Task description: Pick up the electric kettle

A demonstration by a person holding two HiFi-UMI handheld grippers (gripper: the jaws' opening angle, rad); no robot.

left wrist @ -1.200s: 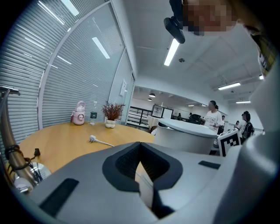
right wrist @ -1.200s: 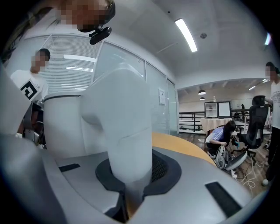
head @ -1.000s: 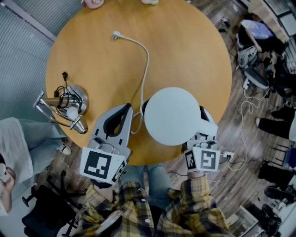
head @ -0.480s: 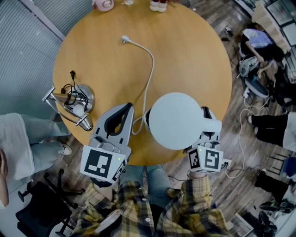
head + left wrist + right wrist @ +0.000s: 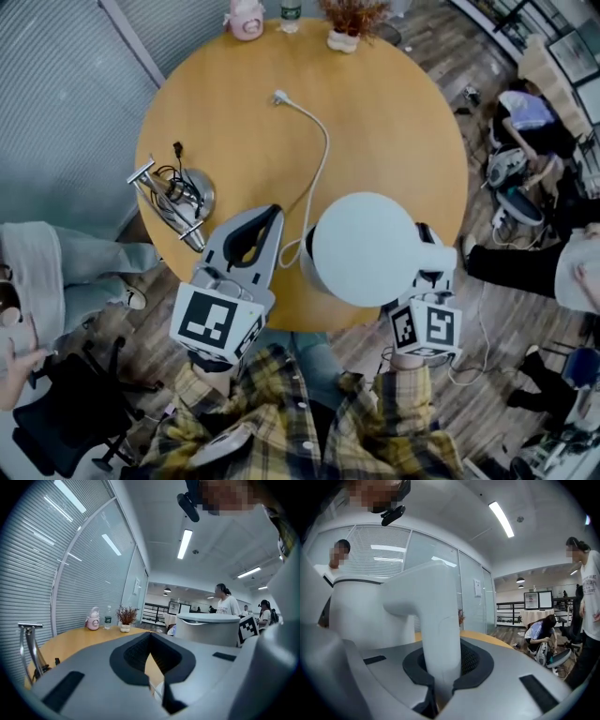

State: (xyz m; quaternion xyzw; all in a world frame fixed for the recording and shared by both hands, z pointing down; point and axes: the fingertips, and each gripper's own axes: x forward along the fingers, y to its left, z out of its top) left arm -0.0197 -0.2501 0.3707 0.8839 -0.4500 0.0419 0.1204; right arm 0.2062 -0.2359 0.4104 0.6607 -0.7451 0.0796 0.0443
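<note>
Lifting is judged to be the step in hand. The electric kettle [image 5: 366,248] is seen from above as a pale round lid that overlaps the near edge of the bench [image 5: 375,112], so it is taken to be carried in the air and not resting there. Its handle [image 5: 436,634] is clamped upright in the narrow jaws of the right gripper [image 5: 445,663], with the dark pads pressed against both of its sides. The left gripper [image 5: 272,217] is held just beside the kettle. Its jaws are drawn together at the tips and nothing is caught in the loop between them.

A white cord [image 5: 323,159] is trailed from beside the kettle across the bench, and its plug [image 5: 279,97] lies loose on the wood. Whether a base hangs under the kettle cannot be told.

For the next move, a firm grip on the handle is called for, since the whole weight is borne to one side of the body. The kettle should be kept level, and the trailing cord should be allowed for so that it is not snagged.
</note>
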